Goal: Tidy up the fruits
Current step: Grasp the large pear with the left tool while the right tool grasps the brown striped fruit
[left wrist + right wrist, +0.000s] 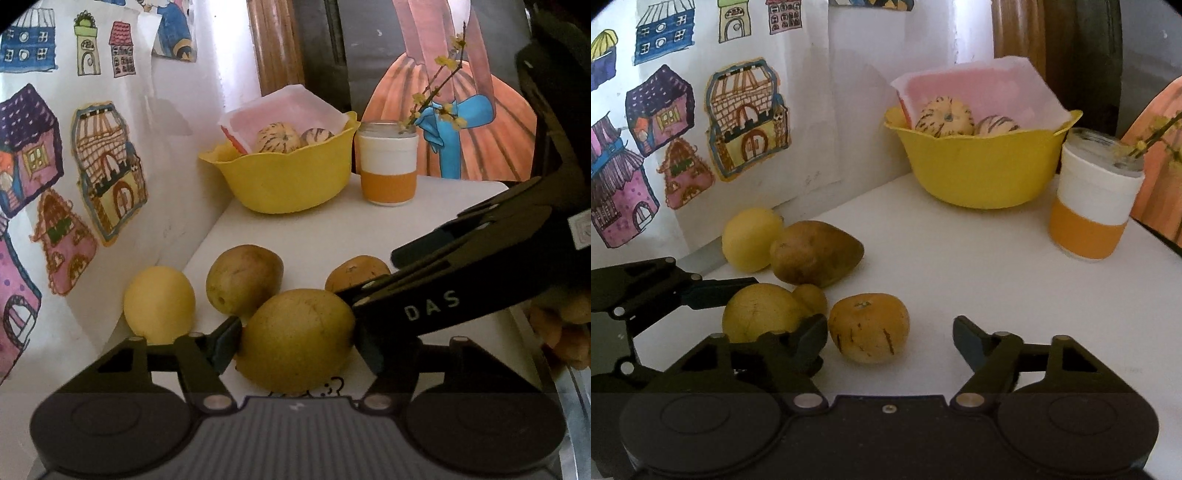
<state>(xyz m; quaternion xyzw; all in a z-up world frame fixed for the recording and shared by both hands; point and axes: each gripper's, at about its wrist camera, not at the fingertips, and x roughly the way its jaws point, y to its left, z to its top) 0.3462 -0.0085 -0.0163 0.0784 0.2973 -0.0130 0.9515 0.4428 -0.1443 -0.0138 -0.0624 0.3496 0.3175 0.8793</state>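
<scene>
Fruits are scattered loose on the white tabletop (pixel 960 266), while two striped ones already lie in the yellow scalloped plastic bowl (pixel 979 173) at the back, beside a glass jar banded white and orange (pixel 1093 206). The step in hand is judged to be a pick-up. A large yellow-green rounded fruit (pixel 297 339) is bracketed by the left gripper (pixel 297 341), whose jaws are pressed against its two sides. The fruit rests on the table, near a pale yellow lemon-like fruit (pixel 159 302) and a brownish oval fruit (pixel 243 280). The right gripper (pixel 890 343) is held with its jaws spread and nothing between them, just beside an orange striped round fruit (pixel 870 326). Next, a lift and a carry to the bowl seem called for, and the right jaws would need shifting left around the striped fruit.
</scene>
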